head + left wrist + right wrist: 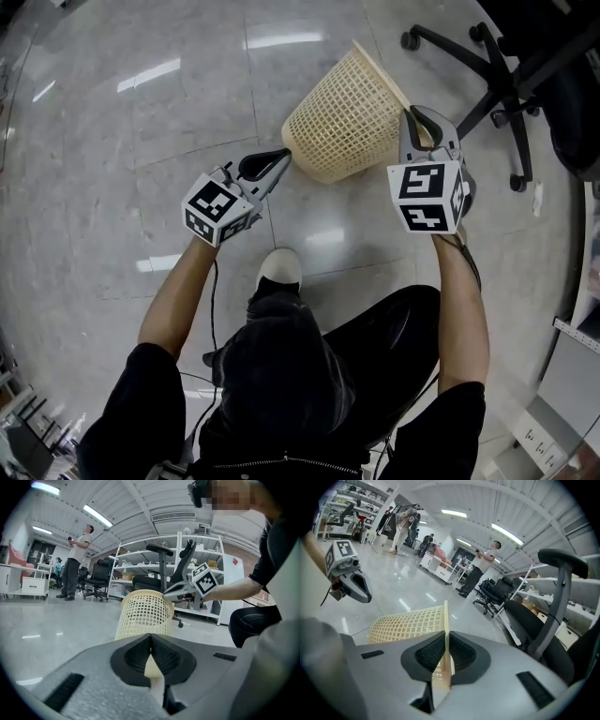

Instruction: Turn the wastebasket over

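right gripper (418, 114) was clamped on the rim of the wastebasket (339, 117), which sat tipped sideways at 12 o'clock. left gripper (284, 156), at 10 o'clock, was pinched tight on its base edge. office chair (502, 80) stood at 2 o'clock.

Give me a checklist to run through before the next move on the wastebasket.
1. Right gripper shut on the wastebasket rim: ok.
2. Left gripper shut on the basket's base edge: ok.
3. Basket tipped on its side, spanning both grippers: ok.
4. Basket clear of the floor: cannot tell.
5. Office chair apart from the basket's mouth: ok, though close.
6. Shoe out from under the basket: ok.
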The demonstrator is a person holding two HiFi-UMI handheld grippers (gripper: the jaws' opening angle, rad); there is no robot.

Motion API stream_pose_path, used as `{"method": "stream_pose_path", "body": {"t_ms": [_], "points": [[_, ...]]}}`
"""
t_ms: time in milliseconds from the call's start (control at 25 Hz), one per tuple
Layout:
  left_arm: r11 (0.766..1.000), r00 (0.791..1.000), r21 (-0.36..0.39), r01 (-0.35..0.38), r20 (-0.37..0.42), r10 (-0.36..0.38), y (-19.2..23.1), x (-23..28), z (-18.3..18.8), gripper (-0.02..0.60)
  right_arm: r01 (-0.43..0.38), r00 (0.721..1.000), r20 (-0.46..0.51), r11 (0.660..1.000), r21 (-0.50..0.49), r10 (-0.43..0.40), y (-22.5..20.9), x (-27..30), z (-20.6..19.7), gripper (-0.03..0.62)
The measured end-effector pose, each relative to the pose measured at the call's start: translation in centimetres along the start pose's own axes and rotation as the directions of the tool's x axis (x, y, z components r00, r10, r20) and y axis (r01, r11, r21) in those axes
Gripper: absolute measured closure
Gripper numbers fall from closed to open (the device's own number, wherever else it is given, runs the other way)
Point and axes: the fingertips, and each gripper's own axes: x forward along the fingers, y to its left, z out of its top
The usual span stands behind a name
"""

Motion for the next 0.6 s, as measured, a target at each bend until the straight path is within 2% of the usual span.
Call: {"method": "stream_pose_path", "body": {"t_ms": [80,160,240,280,400,480,600], "points": [[1.000,0.999,-0.016,0.000,0.035,0.001,0.5,0.5,3.0,0.575,-0.026,0.999,0.022,1.000,-0.004,0.026,0.8,-0.2,0.8,0.568],[0.996,0.998,-0.086,0.031,0.049,-0.027,1.1,1.5,6.0,0.552,-0.052,0.998,0.046,0.999,0.000,0.052,1.9,-0.3,1.7,0.568],[0.985,0.997,-0.159,0.068,0.046,-0.061,1.4,2.7,8.5,0.394,-0.066,0.995,0.070,0.998,-0.005,0.067,2.9,-0.4,2.8,0.565],[0.981,0.997,-0.179,0.074,0.045,-0.067,1.5,3.2,9.5,0.371,-0.069,0.994,0.080,0.997,-0.018,0.071,3.5,-0.5,3.4,0.565],[0.968,0.998,-0.242,0.068,0.025,-0.064,2.0,3.9,11.2,0.373,-0.072,0.990,0.116,0.993,-0.094,0.083,5.5,-0.8,5.2,0.565],[0.937,0.997,-0.343,0.071,0.023,-0.067,3.0,4.0,11.5,0.381,-0.072,0.986,0.137,0.987,-0.147,0.092,6.6,-1.0,6.1,0.565],[0.855,0.996,-0.510,0.092,0.054,-0.074,4.8,3.4,11.4,0.434,-0.082,0.981,0.158,0.976,-0.200,0.114,7.9,-1.3,7.1,0.565]]}}
